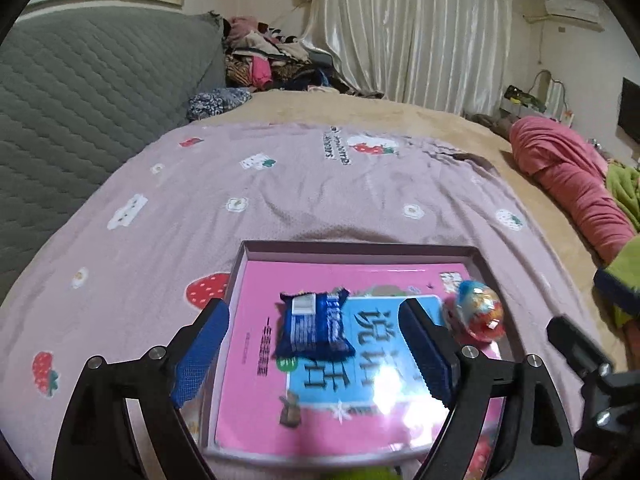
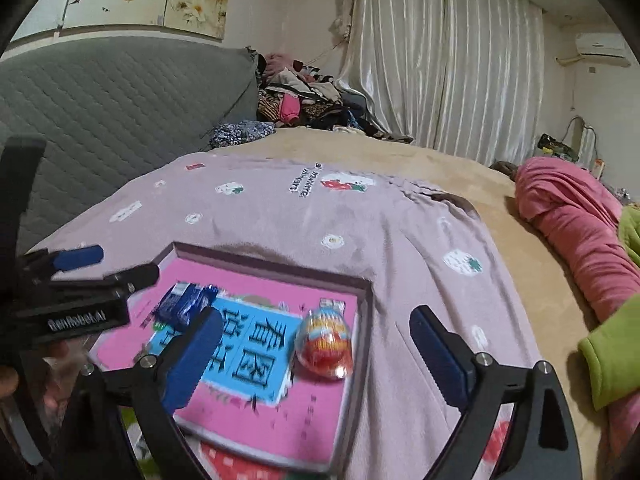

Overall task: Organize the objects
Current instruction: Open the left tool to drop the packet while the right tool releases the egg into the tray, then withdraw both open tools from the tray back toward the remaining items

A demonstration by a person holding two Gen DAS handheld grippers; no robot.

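A shallow box lies on the pink strawberry-print blanket and holds a pink picture book. On the book rest a blue snack packet and a colourful egg-shaped toy at the box's right side. My left gripper hangs open above the book, with the packet lying below between its fingers, untouched. My right gripper is open too, above the egg, with nothing pinched. The left gripper also shows at the left of the right wrist view.
A grey quilted headboard stands at the left. A heap of clothes lies at the far corner by the white curtain. A rolled pink quilt and green fabric lie at the right.
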